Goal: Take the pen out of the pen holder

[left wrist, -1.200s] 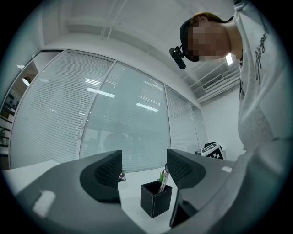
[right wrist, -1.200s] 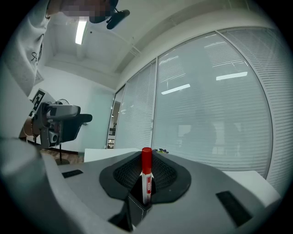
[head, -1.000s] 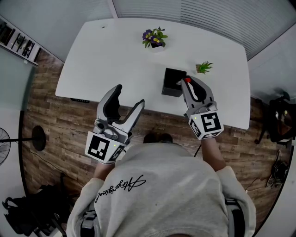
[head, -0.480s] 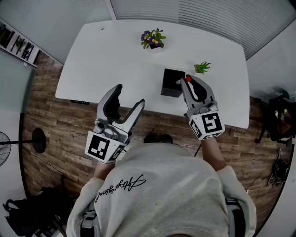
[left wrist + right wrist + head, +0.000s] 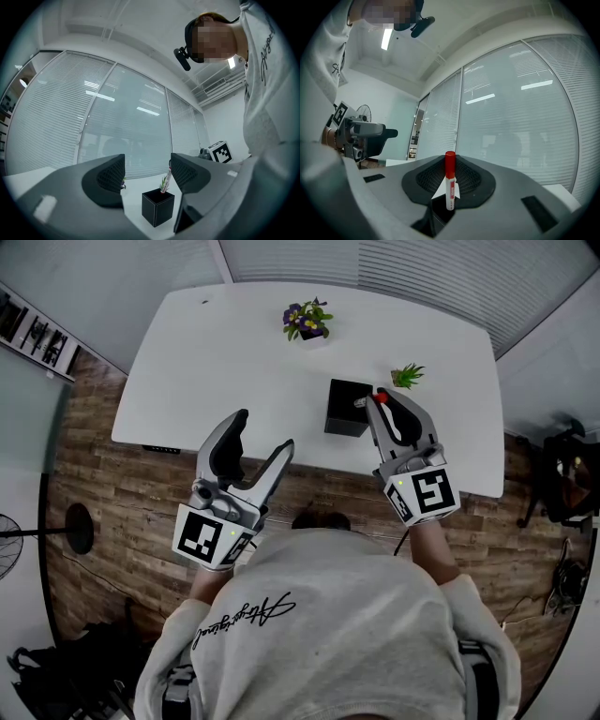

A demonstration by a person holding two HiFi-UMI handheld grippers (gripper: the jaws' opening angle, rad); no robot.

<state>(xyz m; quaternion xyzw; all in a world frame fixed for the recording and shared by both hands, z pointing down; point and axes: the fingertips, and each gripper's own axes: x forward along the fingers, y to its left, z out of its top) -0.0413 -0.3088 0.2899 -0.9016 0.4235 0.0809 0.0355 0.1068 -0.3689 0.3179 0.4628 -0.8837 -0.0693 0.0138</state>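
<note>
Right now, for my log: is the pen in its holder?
Nearly out: the pen, clamped in the right hand-held gripper, ends at the holder rim.

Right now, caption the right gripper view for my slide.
Right gripper clamped on an upright red-capped white marker, with slatted window blinds behind.

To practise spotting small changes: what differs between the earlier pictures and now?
The right gripper, jaws shut on the red-capped pen, has risen slightly, drawing the pen up from the black pen holder. The left gripper, open and empty, the holder and the table stayed put.
</note>
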